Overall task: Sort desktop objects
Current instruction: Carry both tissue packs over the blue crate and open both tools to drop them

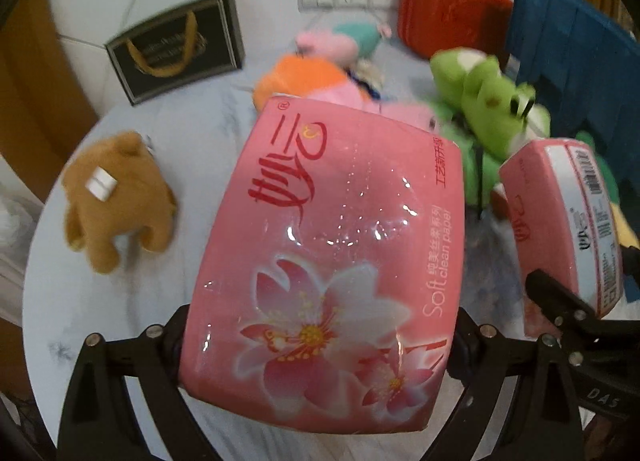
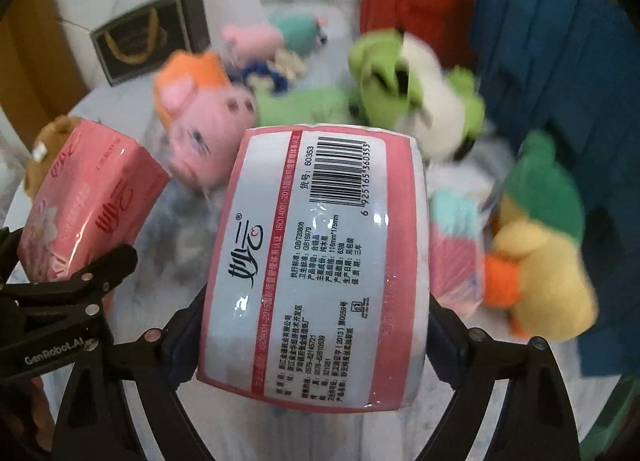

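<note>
Left gripper [image 1: 320, 345]: jaws clenched on a pink plastic-wrapped tissue pack with a flower print [image 1: 328, 253], held by its two sides, printed face toward the camera, above the white marble table [image 1: 132, 301]. Right gripper [image 2: 316, 341]: jaws grasping a second pink tissue pack with its white barcode label up [image 2: 316, 261], likewise between them. A brown plush bear [image 1: 116, 197] lies on the table.

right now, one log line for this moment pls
left gripper: shut on flower-side tissue pack | right gripper: shut on barcode-side tissue pack | plush toys on table
</note>
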Action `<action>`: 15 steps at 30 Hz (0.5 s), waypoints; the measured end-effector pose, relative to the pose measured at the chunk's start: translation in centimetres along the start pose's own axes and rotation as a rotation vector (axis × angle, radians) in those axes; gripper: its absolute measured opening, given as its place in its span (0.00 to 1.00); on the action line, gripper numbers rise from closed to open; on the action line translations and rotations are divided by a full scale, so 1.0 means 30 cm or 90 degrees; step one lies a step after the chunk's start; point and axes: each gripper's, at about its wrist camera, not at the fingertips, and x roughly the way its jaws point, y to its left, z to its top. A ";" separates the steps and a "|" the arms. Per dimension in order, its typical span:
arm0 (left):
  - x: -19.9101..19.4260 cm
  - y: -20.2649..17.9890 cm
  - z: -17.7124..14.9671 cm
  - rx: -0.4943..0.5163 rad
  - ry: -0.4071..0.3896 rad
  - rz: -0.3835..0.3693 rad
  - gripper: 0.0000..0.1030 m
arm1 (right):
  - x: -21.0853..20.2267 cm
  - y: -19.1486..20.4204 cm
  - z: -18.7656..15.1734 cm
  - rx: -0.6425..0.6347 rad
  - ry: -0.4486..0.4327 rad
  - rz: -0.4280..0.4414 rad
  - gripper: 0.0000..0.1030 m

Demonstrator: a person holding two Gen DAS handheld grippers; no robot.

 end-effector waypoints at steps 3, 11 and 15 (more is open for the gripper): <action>-0.068 0.005 0.057 -0.009 -0.033 0.000 0.92 | -0.076 -0.059 0.068 -0.008 -0.048 -0.005 0.89; -0.312 -0.113 0.118 -0.017 -0.135 0.007 0.92 | -0.382 -0.168 0.115 -0.021 -0.180 -0.012 0.89; -0.429 -0.249 0.137 -0.019 -0.181 0.008 0.92 | -0.539 -0.298 0.104 -0.024 -0.240 -0.016 0.89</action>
